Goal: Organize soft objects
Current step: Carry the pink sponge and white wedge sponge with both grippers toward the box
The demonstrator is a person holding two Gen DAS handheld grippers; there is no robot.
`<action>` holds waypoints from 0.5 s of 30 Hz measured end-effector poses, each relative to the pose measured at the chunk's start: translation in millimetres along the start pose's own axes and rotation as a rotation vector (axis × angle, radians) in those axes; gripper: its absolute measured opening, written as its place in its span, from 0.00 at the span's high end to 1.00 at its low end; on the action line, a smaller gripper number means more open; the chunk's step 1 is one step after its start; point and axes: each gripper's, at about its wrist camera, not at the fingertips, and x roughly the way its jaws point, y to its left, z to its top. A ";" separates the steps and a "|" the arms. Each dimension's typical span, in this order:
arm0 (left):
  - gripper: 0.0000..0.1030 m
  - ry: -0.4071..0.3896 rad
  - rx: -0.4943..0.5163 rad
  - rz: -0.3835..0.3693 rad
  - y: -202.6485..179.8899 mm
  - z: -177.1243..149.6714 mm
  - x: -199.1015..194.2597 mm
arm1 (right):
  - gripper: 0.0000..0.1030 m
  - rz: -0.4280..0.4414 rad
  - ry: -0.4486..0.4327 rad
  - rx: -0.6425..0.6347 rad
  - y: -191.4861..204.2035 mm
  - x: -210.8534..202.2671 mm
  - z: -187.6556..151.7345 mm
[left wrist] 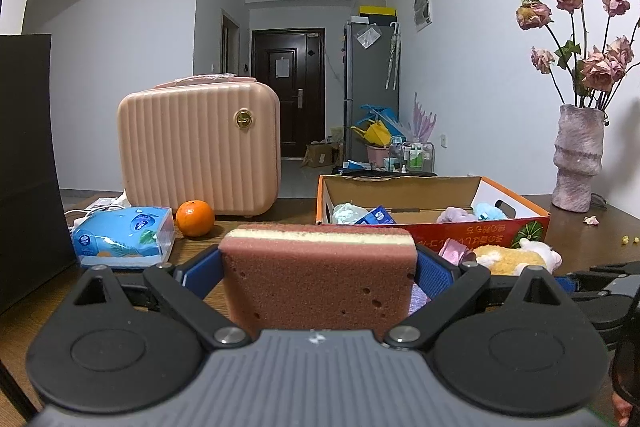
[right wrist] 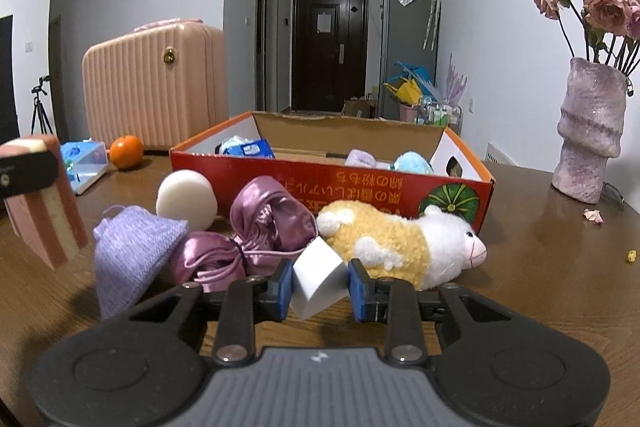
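Both fingers are clamped: left gripper (left wrist: 318,267) holds sponge (left wrist: 316,271), right gripper (right wrist: 318,285) holds white block (right wrist: 318,277); next, carry both into box (right wrist: 332,183).

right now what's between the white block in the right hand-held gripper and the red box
In the right wrist view, the plush sheep lies between the white block and the red box, with the pink satin pouch beside it.

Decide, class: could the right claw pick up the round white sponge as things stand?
Probably not yet. The right claw is already shut on a white foam block, so it has no free grip. The round white sponge also sits behind the purple satin pouch and the knitted lilac cloth.
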 end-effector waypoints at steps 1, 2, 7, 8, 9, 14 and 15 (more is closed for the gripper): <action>0.04 0.000 0.000 0.001 0.0 -0.1 0.4 | 0.72 0.001 -0.007 0.001 0.0 -1.3 0.5; 0.04 0.000 0.000 0.003 -0.4 0.3 0.5 | 0.72 0.002 -0.013 0.003 -0.3 -2.5 1.0; 0.04 0.002 0.002 0.012 -2.1 1.9 1.2 | 0.72 0.007 -0.045 0.015 -3.1 -8.3 4.2; 0.04 0.002 0.002 0.014 -2.4 2.2 1.8 | 0.72 0.007 -0.051 0.016 -3.5 -9.5 4.9; 0.04 0.003 0.000 0.016 -3.0 2.8 2.5 | 0.72 0.009 -0.057 0.017 -3.9 -10.8 5.7; 0.04 0.011 -0.008 0.022 -7.7 6.2 7.7 | 0.72 0.017 -0.089 0.023 -5.8 -16.0 9.5; 0.04 0.011 -0.007 0.023 -9.3 6.7 8.6 | 0.72 0.018 -0.096 0.024 -6.6 -16.9 10.2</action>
